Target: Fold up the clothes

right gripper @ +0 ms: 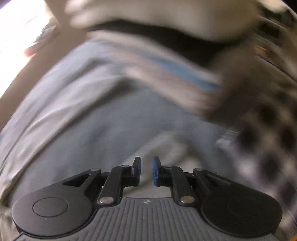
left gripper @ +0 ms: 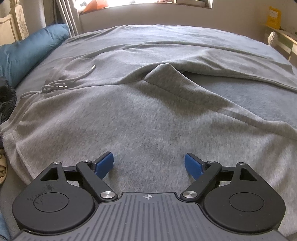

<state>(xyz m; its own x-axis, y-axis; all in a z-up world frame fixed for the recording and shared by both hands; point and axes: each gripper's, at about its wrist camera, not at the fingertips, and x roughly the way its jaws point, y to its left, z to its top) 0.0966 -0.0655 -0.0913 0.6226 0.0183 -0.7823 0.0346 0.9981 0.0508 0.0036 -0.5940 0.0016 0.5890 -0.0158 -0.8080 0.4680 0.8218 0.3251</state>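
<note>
While the grey sweatpants (left gripper: 115, 115) lie spread across the bed (left gripper: 241, 92) with neither gripper holding them, the step in hand reads as a re-positioning between folds, judged from the layout alone.

Bed: grey cover, largest surface, bearing the garment; a blue pillow (left gripper: 27, 50) sits at its far left corner.

Sweatpants: light grey fleece, waistband towards the left, one leg running off to the right. A raised peak of cloth (left gripper: 165, 74) stands at mid-garment where the fabric has doubled over, casting a shadow.

Left gripper (left gripper: 149, 165): jaws spread wide, blue pads clear of each other, nothing between them; poised just above the broad near panel of the garment.

Right gripper (right gripper: 146, 170): jaws parted by a narrow gap, nothing seen between the pads. Its view is heavily blurred; pale cloth lies below, and a striped item (right gripper: 167, 74) beyond cannot be identified.

Drawstring (left gripper: 55, 86): grey cord, knotted near the waistband, metal tips showing.

Next move, as a judgement: the raised peak wants flattening, then each gripper needs an edge to pinch so a leg can be carried over.

Writing: no brand, label or print is legible on the garment. A yellow packet (left gripper: 273, 17) on the far right shelf is too small to read.
</note>
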